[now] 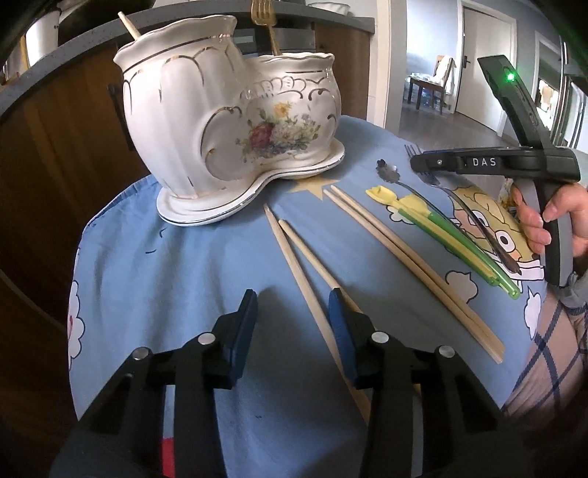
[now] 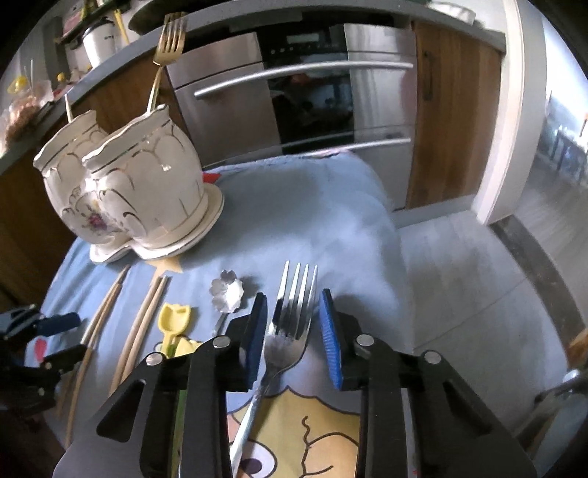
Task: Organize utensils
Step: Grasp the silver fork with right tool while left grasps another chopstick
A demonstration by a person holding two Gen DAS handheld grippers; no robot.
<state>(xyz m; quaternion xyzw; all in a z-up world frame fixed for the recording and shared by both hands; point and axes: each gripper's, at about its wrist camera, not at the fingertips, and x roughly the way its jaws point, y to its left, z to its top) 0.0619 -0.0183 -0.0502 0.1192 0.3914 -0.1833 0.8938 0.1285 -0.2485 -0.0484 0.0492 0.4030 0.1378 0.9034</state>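
A white floral ceramic holder (image 1: 228, 121) (image 2: 139, 187) with two compartments stands at the back of the table. A gold fork (image 1: 262, 18) (image 2: 167, 40) sits in one compartment and a wooden stick (image 1: 128, 24) in the other. My left gripper (image 1: 292, 296) is open low over a pair of chopsticks (image 1: 301, 257), which run between its jaws close to the right finger. My right gripper (image 2: 293, 296) (image 1: 417, 163) straddles the head of a silver fork (image 2: 294, 312) lying flat. A narrow gap shows on both sides of the fork, so the pads are not pressing.
On the blue cartoon cloth (image 1: 183, 275) lie a second chopstick pair (image 1: 404, 257), yellow-green plastic utensils (image 1: 422, 217) and a flower-shaped spoon (image 2: 226, 290). A hand (image 1: 551, 220) holds the right gripper. An oven (image 2: 312, 92) and wooden cabinets stand behind the table.
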